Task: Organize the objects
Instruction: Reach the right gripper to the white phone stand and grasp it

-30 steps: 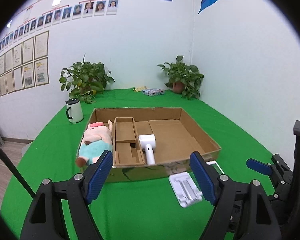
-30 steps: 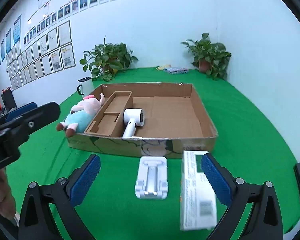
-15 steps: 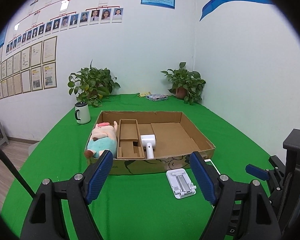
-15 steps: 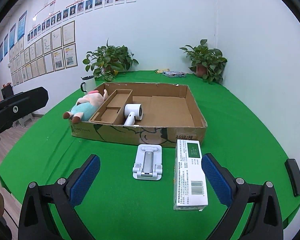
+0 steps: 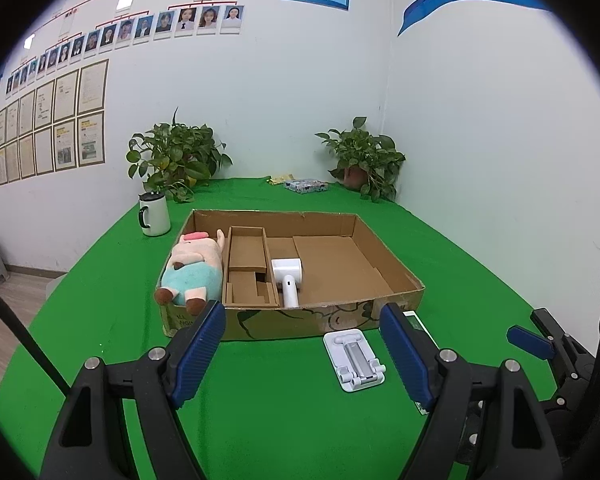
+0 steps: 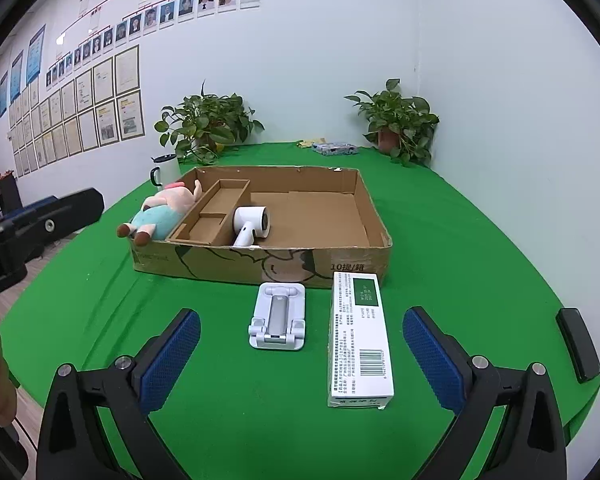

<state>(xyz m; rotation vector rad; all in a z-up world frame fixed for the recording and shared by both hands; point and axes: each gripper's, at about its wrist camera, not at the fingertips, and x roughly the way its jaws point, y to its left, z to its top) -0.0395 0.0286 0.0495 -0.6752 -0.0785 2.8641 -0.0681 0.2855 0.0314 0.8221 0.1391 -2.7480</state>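
Over on the far left of the green table (image 6: pixel 100 300), a white mug (image 5: pixel 154 214) with a dark handle, standing upright just beside the trailing potted plant (image 5: pixel 176 158). Next, the cardboard tray (image 6: pixel 260 266), and draped over its left wall, a pink plush pig (image 6: pixel 162 214) in a teal outfit, feet poking out past the near corner. Inside the tray, a narrow cardboard divider insert (image 5: pixel 247 268) along the left part, and right beside it a white hair dryer (image 6: pixel 252 224), handle pointing toward the near wall. Rest of the tray floor bare cardboard. In front of the tray, on the cloth, a white folding phone stand (image 6: pixel 278 318) lying flat, and just to its right a long white carton (image 6: pixel 358 338) with a green panel and a barcode, one end almost touching the tray's front wall. Left gripper (image 5: pixel 302 354) low over the near cloth, blue pads spread wide, gripping nothing. Right gripper (image 6: pixel 300 356) likewise wide apart and empty, stand and carton lying ahead between its fingers, untouched. Far right, near the table edge, a small black flat object (image 6: pixel 578 344); back in the corner, a second potted plant (image 6: pixel 398 120).
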